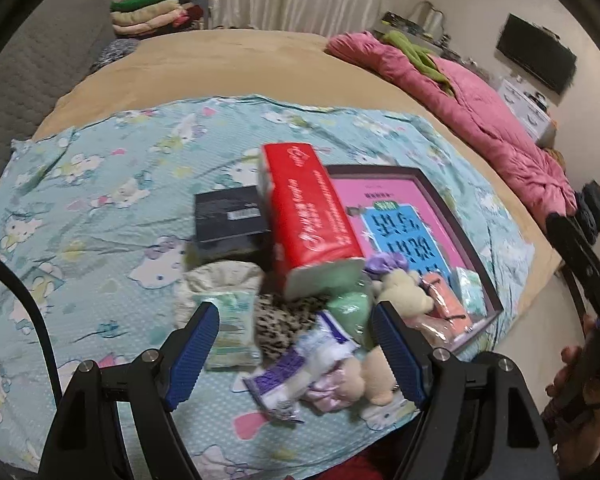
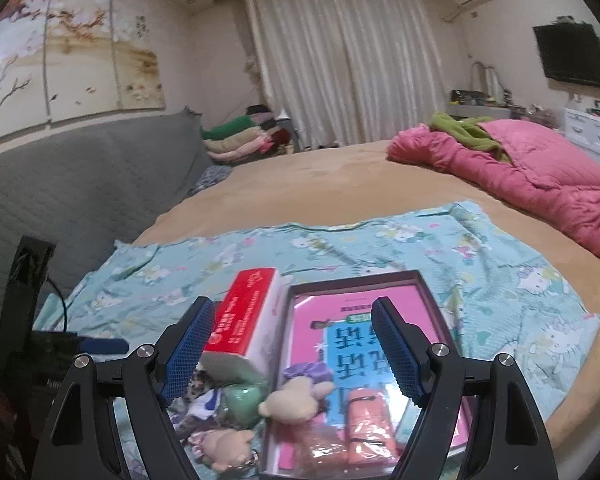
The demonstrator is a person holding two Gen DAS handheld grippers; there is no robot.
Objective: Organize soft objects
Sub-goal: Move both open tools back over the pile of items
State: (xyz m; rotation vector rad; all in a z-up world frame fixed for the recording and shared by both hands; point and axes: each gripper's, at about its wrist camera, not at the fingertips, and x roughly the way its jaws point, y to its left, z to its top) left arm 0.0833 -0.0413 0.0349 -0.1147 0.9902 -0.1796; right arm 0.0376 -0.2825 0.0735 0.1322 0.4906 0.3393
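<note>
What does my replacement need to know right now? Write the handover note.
Left hand-held gripper: open, empty, above the heap on the cartoon sheet.
Right hand-held gripper: open, empty, above the near end of the tray.
In the tray: orange pouch, small cream plush toy over its left edge, pink book lining the bottom.
Still outside: red tissue pack leaning on the heap, black box, leopard cloth, green sponge, wet wipes, purple packet, another plush toy.
Left: move the loose soft things into the tray.

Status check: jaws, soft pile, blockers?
Both grippers, left and right, open, empty. Soft pile loose beside tray. Red tissue pack propped on pile.
</note>
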